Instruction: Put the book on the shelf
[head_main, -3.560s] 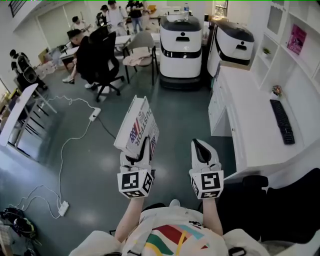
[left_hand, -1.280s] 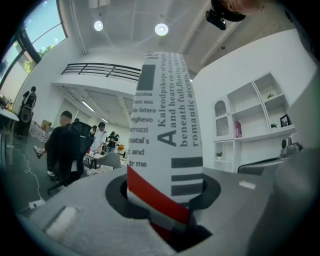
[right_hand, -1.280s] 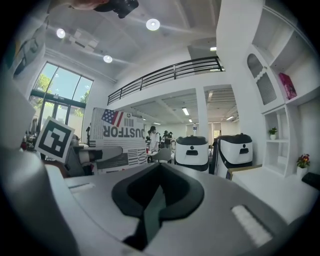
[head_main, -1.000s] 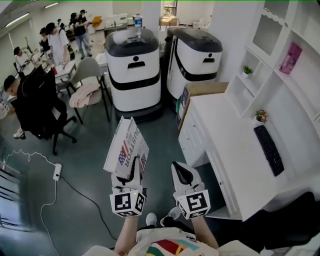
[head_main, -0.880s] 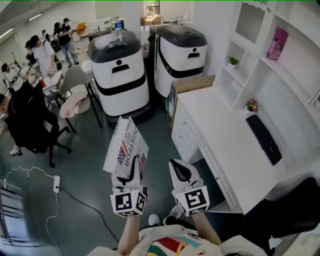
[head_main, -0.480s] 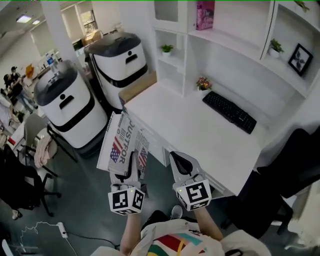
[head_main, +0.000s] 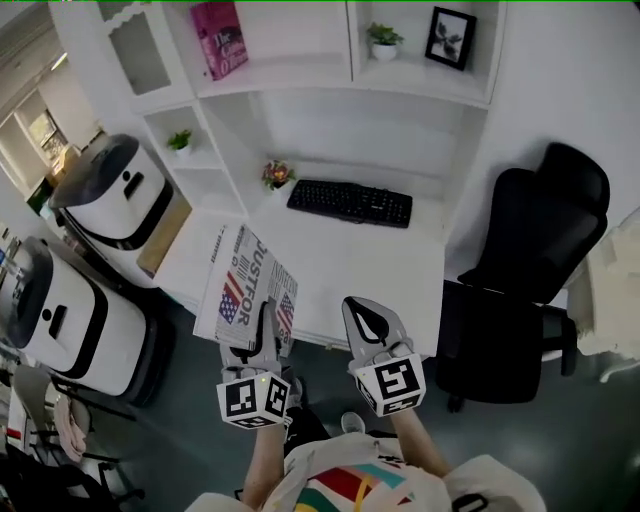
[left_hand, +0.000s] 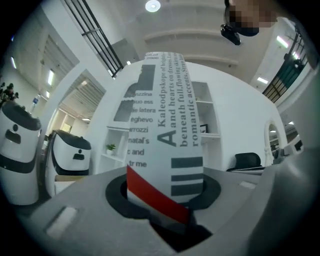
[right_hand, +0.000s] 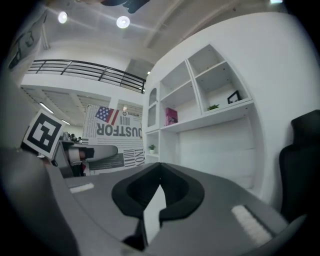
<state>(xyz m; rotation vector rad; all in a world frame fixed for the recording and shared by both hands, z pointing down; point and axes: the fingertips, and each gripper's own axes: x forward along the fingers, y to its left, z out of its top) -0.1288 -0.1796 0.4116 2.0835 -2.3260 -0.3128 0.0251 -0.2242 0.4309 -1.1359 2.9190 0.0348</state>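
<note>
At the far left stand two white machines (head_main: 108, 185); next, my left gripper (head_main: 266, 325) is clamped on the bottom edge of the book (head_main: 245, 280) — jaws partway apart, pressing on both its sides. The book stands up from them in the air, by the worktop's (head_main: 370, 265) front left corner; my right gripper (head_main: 364, 315) is just beside it, jaws closed together on nothing; a keyboard (head_main: 350, 203) lies along the worktop's back edge — the shelf (head_main: 330, 72) rises above; a black chair (head_main: 525, 260) stands at the right.
</note>
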